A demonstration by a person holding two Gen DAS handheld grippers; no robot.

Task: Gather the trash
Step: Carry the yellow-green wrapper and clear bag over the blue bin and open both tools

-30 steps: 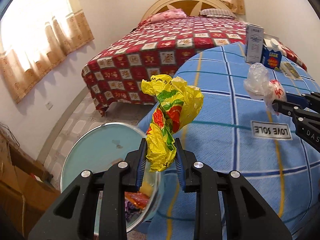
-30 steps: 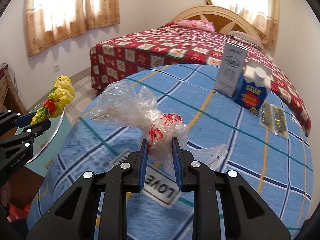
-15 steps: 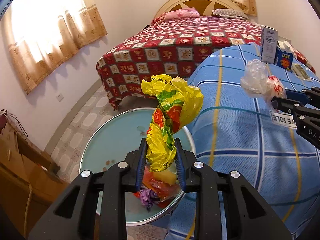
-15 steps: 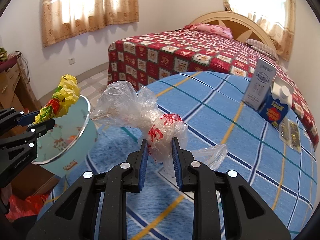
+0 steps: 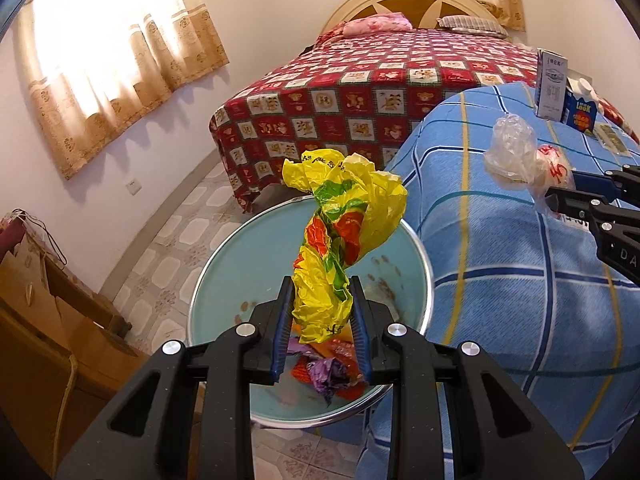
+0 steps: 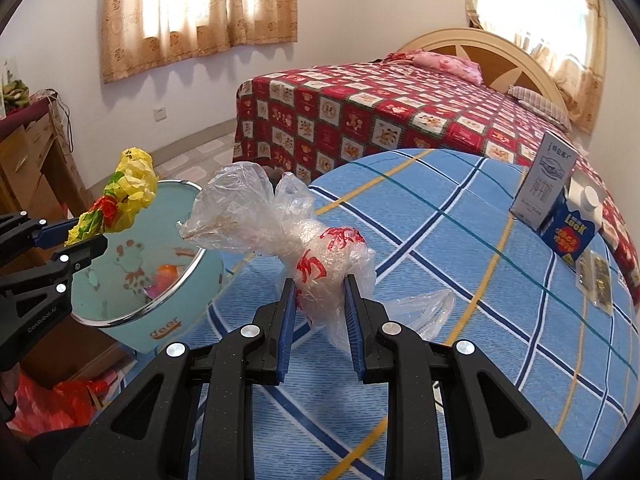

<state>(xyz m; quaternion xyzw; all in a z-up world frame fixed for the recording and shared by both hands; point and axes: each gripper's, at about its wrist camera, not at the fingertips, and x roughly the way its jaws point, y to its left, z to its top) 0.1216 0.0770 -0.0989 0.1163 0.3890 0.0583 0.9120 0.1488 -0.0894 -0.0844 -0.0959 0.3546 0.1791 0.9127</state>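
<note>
Over bin [image 5: 420,248], left gripper [image 5: 322,308] pinches yellow bag [image 5: 340,240], hiding bin contents; right gripper [image 6: 320,300] pinches clear bag [image 6: 280,224].

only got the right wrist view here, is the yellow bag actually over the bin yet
Observer: Yes. From the left wrist, the crumpled yellow plastic bag in the left claw hangs right above the open mouth of the pale blue round bin.
Operator: much in the bin
Observer: Orange and purple wrappers lie at the bottom.
Operator: and my clear bag
Observer: The clear plastic bag with red print in the right claw is over the blue checked blanket, not the bin.
</note>
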